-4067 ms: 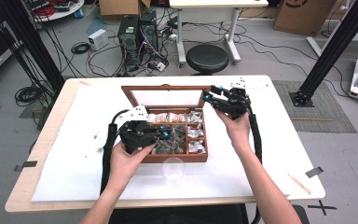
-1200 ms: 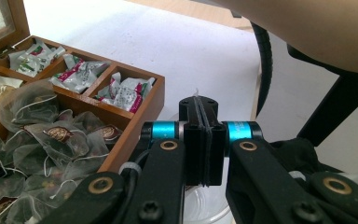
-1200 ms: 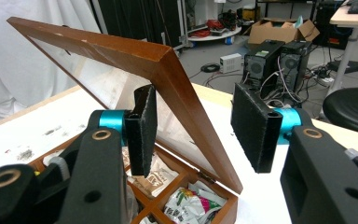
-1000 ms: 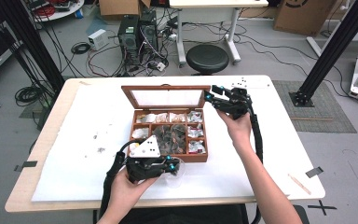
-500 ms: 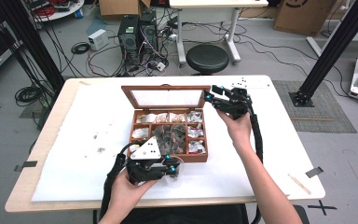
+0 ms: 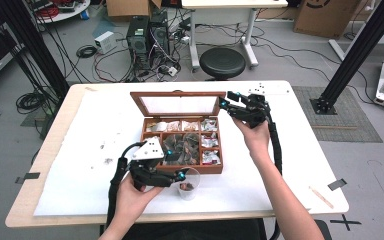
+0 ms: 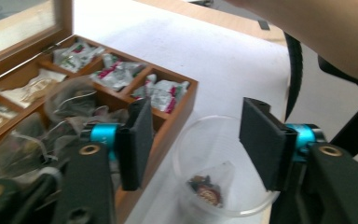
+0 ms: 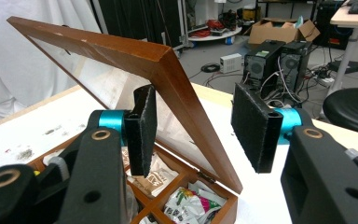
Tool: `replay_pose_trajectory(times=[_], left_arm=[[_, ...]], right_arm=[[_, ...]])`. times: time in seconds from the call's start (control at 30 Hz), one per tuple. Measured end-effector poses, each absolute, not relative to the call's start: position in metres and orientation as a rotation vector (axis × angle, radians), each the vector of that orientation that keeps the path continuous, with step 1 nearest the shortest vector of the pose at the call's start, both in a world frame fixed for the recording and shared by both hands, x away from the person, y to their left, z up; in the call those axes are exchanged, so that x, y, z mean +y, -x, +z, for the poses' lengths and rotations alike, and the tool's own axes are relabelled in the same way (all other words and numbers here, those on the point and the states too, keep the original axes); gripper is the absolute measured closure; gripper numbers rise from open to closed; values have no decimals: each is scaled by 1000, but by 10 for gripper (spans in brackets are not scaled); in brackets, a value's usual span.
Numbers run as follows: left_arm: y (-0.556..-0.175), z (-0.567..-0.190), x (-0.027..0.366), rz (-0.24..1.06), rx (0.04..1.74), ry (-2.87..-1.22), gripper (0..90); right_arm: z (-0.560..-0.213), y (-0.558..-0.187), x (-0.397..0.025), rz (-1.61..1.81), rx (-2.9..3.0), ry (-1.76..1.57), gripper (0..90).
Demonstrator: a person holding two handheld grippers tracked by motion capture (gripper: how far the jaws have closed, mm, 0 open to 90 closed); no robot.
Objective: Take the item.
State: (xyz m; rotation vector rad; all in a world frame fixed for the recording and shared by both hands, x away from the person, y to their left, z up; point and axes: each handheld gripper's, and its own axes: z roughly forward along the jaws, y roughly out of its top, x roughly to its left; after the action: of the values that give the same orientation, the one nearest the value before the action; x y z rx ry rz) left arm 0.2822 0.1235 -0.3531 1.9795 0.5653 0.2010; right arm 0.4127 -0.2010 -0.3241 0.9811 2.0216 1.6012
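Tea bag in cup — jaws apart.

My left gripper is no longer over the wooden box: four seconds back it sat above the middle compartments, now it is pulled back to the near side of the table, at the clear cup just in front of the box. Jaws now stand apart, straddling the cup rim in the left gripper view. A tea bag now lies in the cup bottom; the cup was empty before. Over the last second my left gripper nudges slightly right, closer over the cup.
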Motion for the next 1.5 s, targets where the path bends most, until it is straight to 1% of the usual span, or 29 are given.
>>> replay_pose_trajectory(times=[0.33,0.67,0.93,1.1,1.3,1.5], left_arm=[[-302,-346,158,234,620,-1838,369],[-320,-342,191,356,692,-1764,345],[-327,-354,229,452,792,-1720,337],[-331,-365,250,478,866,-1673,316],[-331,-371,261,489,906,-1655,307],[-331,-371,260,483,904,-1655,307]], right_arm=[[-324,-413,-201,1606,2022,-985,519],[-325,-414,-201,1611,2023,-991,519],[-325,-416,-201,1612,2022,-994,519],[-325,-416,-201,1611,2024,-997,519],[-325,-416,-201,1612,2024,-996,519],[-324,-416,-201,1611,2026,-999,519]])
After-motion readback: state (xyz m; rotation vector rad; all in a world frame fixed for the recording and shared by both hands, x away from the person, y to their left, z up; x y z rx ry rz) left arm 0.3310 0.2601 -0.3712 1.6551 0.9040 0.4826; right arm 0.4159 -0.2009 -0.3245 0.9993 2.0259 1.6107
